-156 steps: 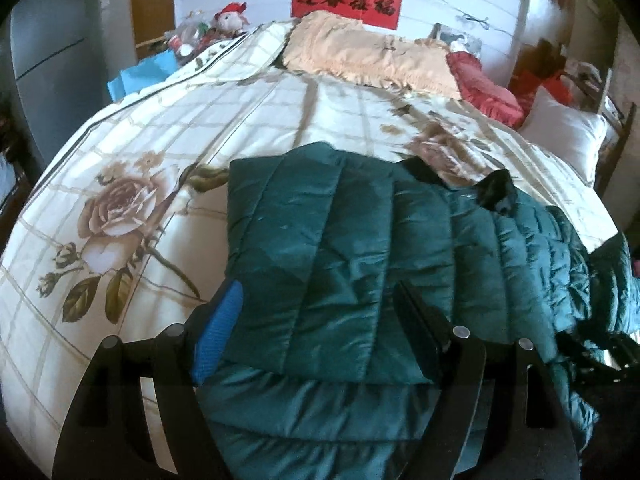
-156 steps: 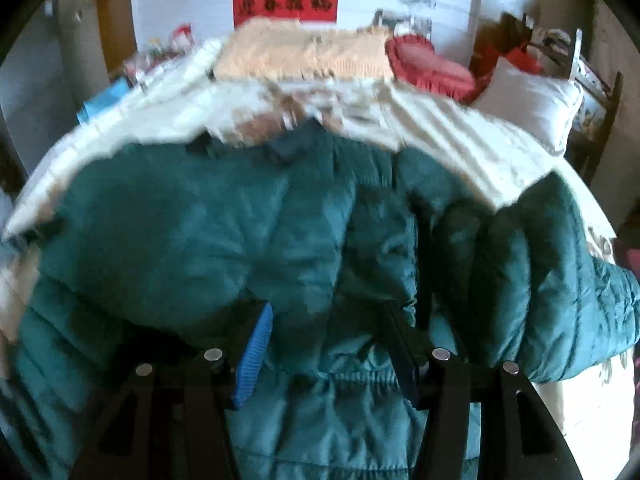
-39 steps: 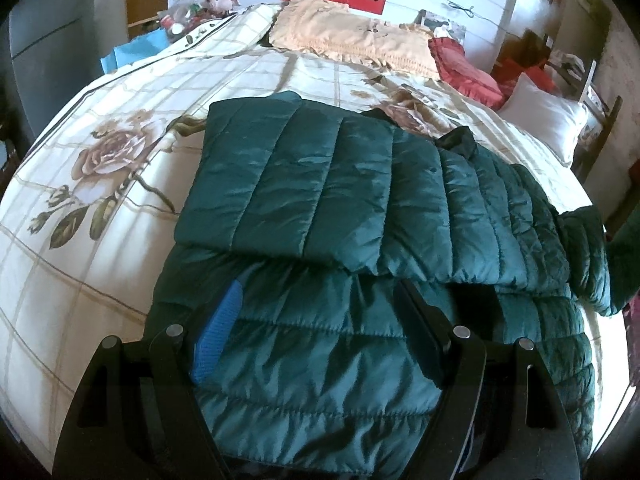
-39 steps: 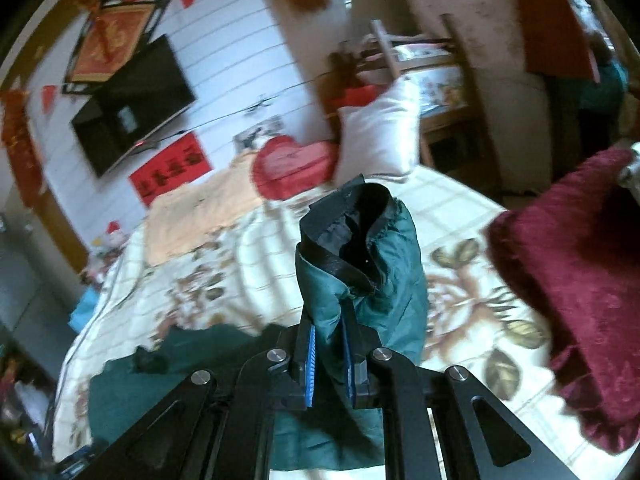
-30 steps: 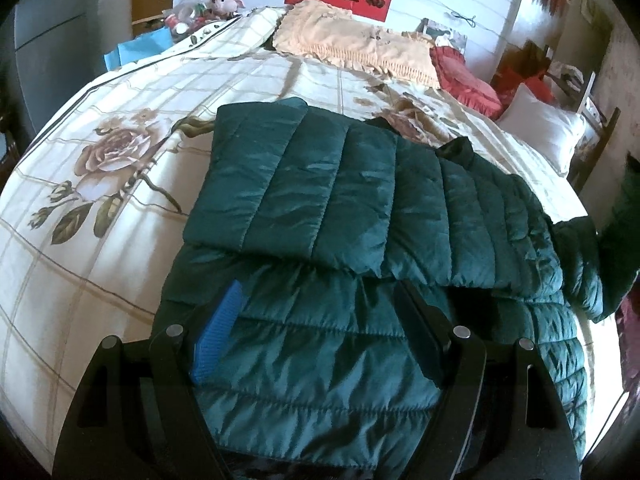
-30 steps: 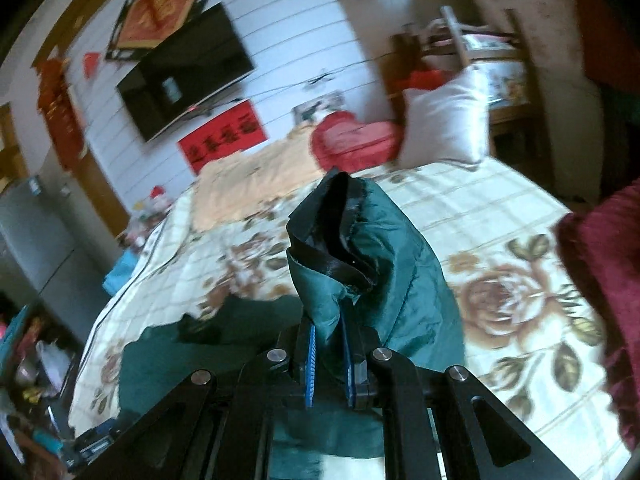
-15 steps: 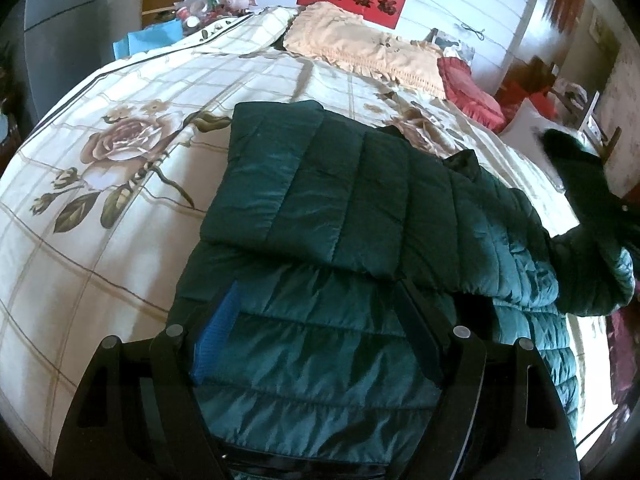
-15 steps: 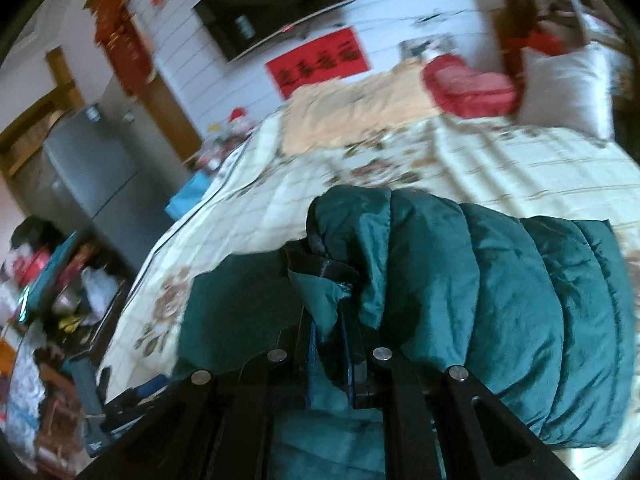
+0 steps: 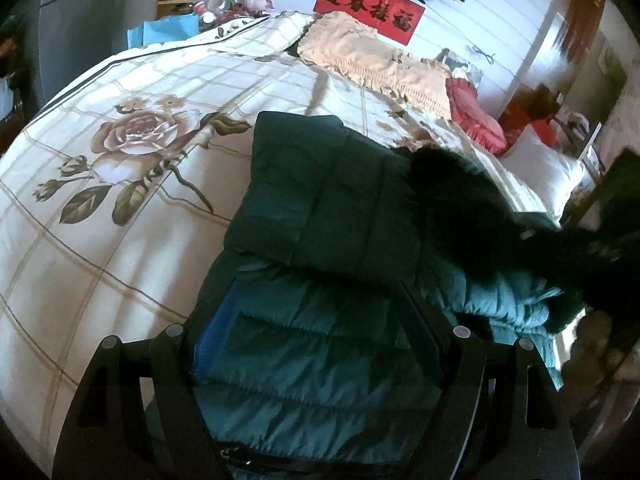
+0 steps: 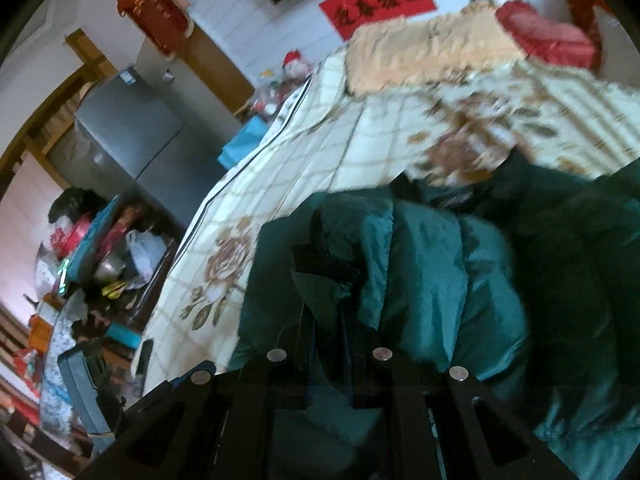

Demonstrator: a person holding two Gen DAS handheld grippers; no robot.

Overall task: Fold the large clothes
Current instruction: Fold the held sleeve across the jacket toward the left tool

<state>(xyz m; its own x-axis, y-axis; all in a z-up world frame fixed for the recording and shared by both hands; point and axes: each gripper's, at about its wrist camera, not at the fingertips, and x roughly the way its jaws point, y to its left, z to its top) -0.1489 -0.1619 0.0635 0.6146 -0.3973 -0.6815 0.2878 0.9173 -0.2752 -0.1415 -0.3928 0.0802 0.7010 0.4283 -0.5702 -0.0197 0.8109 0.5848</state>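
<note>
A dark green puffer jacket (image 9: 320, 208) lies on the floral bed cover (image 9: 120, 184), its left part folded over the body. My left gripper (image 9: 320, 320) is open, its fingers straddling the flat lower part of the jacket near the hem. In the right wrist view my right gripper (image 10: 326, 316) is shut on the sleeve cuff (image 10: 320, 264) and holds it over the jacket body (image 10: 432, 280). In the left wrist view that sleeve (image 9: 460, 200) is a dark blur reaching in from the right across the jacket.
A beige pillow (image 9: 372, 60), a red cushion (image 9: 476, 116) and a white pillow (image 9: 548, 168) lie at the head of the bed. A grey fridge (image 10: 132, 136) and a cluttered table (image 10: 88, 248) stand beyond the bed's left edge.
My right gripper has swung the sleeve from high at the right down and leftward over the jacket. The sleeve now shows in the left wrist view. My left gripper shifted slightly.
</note>
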